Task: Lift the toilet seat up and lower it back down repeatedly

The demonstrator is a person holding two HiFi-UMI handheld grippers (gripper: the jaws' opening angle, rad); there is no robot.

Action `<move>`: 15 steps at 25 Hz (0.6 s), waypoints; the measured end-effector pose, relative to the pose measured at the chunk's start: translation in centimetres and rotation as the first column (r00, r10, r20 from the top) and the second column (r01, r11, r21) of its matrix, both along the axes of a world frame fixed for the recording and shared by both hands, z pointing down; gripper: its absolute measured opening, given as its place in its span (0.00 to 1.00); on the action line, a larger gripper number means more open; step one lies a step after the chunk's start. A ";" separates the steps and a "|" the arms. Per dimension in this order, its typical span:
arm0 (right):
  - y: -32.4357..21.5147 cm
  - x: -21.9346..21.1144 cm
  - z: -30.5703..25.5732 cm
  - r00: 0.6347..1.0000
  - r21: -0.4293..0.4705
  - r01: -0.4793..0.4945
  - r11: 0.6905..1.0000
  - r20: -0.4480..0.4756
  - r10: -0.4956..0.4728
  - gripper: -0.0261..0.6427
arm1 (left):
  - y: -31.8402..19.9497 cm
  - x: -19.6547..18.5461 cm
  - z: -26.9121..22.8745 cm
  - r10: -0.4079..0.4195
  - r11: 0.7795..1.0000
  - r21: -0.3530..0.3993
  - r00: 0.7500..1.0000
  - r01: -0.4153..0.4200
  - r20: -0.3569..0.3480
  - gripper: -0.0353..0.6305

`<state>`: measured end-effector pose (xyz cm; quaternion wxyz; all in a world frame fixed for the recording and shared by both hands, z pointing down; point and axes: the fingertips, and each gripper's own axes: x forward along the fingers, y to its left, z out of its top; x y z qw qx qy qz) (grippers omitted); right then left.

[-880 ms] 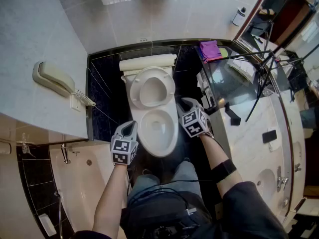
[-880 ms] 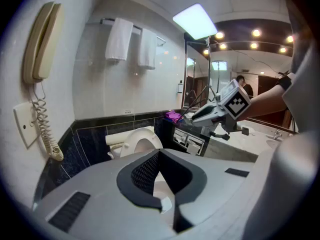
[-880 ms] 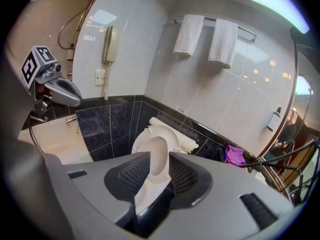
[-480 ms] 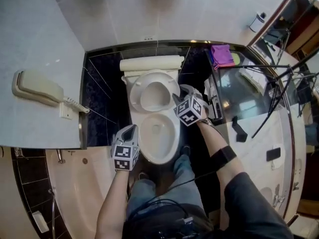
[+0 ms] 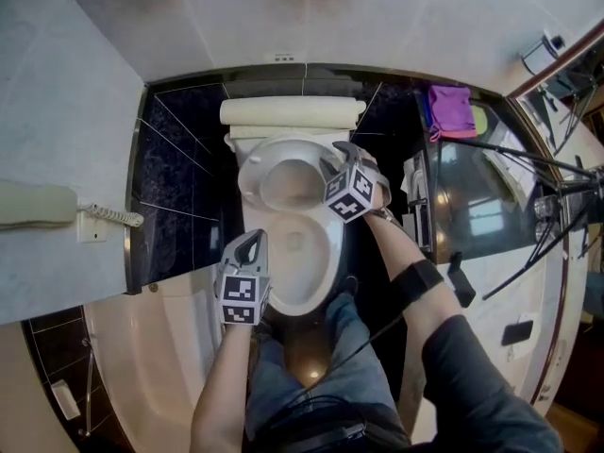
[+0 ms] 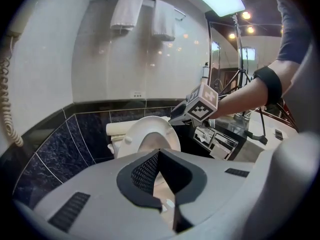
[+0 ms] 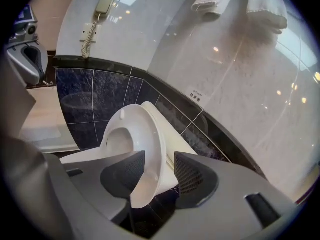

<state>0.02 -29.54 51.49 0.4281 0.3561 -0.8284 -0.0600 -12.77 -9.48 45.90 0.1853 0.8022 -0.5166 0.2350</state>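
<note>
bathroom, dark tiles (image 5: 179,187) under pale walls | toilet bowl (image 5: 304,253) uncovered, bathtub (image 5: 151,347) beside it | toilet seat (image 7: 135,149) raised, near upright behind the bowl | right gripper (image 7: 160,171) unclenched, jaws astride the seat's rim | left gripper (image 6: 159,153) clenched on nothing, by the bowl's left side | two towels (image 6: 127,11) (image 6: 162,20), one wall phone (image 5: 38,206)

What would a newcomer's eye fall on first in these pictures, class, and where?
The white toilet seat, raised at the middle of the dark-tiled alcove, stands out first, its rim between the open jaws of the right gripper. The left gripper hovers shut beside the left rim of the bowl. A beige wall phone hangs far left, and a purple cloth lies at upper right.
</note>
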 end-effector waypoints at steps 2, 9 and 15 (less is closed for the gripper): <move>-0.6 -0.7 1.0 0.999 -0.011 0.033 0.999 -0.004 -0.033 0.35 | -0.3 0.6 0.6 -0.012 1.000 -0.009 1.000 0.012 0.005 0.05; -2.4 -2.0 2.6 0.992 0.035 0.107 0.994 -0.064 -0.104 0.19 | -0.8 1.1 2.8 -0.046 0.998 -0.037 0.999 0.046 0.001 0.05; -2.4 -2.0 2.6 0.988 0.028 0.134 0.991 -0.077 -0.131 0.17 | -0.1 1.5 4.2 -0.066 0.996 -0.066 0.998 0.066 -0.007 0.05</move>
